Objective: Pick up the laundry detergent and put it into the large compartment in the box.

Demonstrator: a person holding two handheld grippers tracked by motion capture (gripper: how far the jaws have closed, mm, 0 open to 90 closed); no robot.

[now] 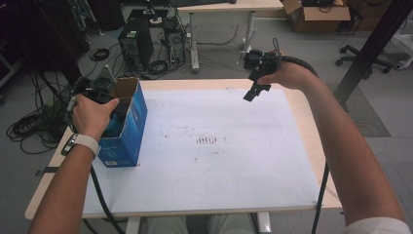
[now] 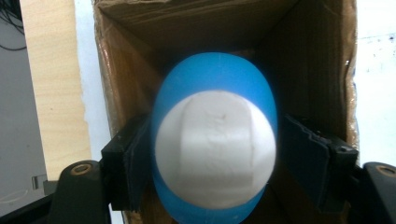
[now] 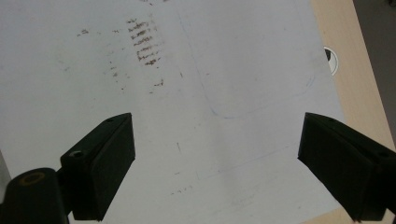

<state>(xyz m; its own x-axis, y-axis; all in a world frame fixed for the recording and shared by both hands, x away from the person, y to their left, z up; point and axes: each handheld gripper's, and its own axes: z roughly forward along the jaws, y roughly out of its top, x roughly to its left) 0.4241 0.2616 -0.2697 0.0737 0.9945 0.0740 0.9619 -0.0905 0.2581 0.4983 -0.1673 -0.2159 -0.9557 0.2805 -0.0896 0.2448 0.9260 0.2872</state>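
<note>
Blue-and-white ball over the cardboard box

Left tongs (image 2: 212, 158) released around the ball (image 2: 215, 144) inside the box (image 2: 135, 70); right tongs (image 3: 217, 158) spread, holding nothing.

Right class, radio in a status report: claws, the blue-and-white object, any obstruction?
Left claw inside box, jaws apart around blue-and-white object, right pad clear. Right claw open above white sheet. Nothing in the way.

A white sheet (image 1: 209, 146) is lying across the desk (image 1: 311, 131), dark smudges (image 1: 207, 141) sitting near the sheet's middle. Beyond the desk's far edge, a black computer tower (image 1: 135, 46) is standing on the grey floor among tangled cables (image 1: 29, 126). Further behind the desk, a cardboard carton (image 1: 316, 14) and an office chair base (image 1: 363, 56) are waiting.
</note>
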